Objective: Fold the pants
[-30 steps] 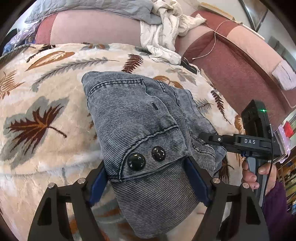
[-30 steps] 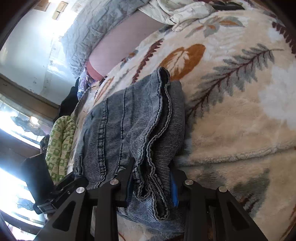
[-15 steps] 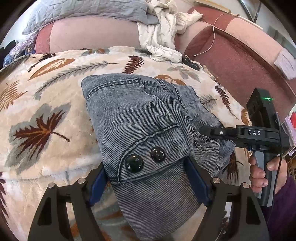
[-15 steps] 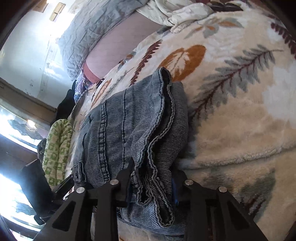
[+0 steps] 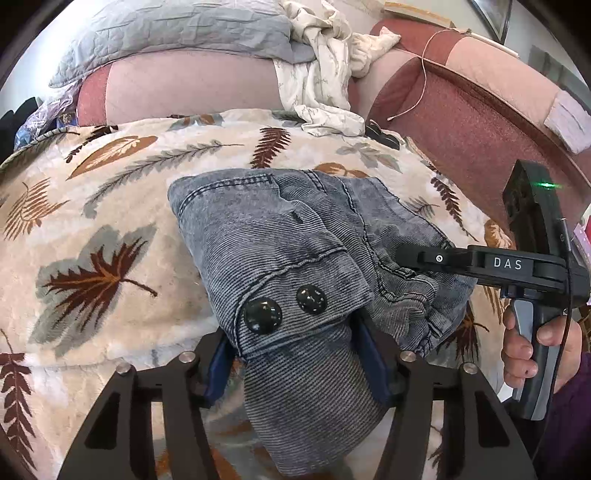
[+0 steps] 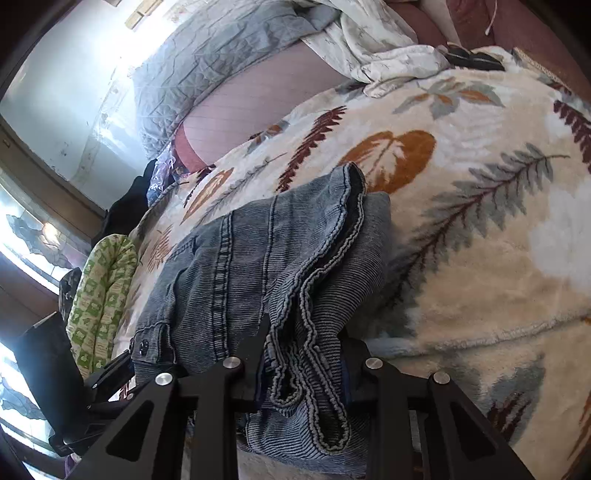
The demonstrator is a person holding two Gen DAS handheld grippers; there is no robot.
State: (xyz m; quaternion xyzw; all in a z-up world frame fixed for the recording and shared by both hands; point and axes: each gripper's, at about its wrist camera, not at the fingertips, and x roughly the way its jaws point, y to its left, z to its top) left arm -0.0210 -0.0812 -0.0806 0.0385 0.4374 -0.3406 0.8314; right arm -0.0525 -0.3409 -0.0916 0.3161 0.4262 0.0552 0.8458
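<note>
The grey-blue denim pants (image 5: 280,236) lie folded into a thick bundle on the leaf-print blanket (image 5: 92,206). My left gripper (image 5: 295,350) is shut on the waistband end with its two black buttons (image 5: 262,316). My right gripper (image 6: 304,354) is shut on the stacked hem edges of the pants (image 6: 258,266). The right gripper also shows in the left wrist view (image 5: 410,254), at the bundle's right side. The left gripper shows at the lower left of the right wrist view (image 6: 122,365). The bundle's underside is hidden.
A pink-red sofa back (image 5: 461,122) runs behind, with a grey quilt (image 5: 177,33) and a crumpled white cloth (image 5: 325,74) on it. A small black object (image 5: 380,134) lies by the blanket's far edge. A green patterned cushion (image 6: 103,291) lies to the left.
Both grippers have kept their hold on the pants. The bundle and the right gripper sit slightly lower in the left wrist view, and more of the sofa back shows.
</note>
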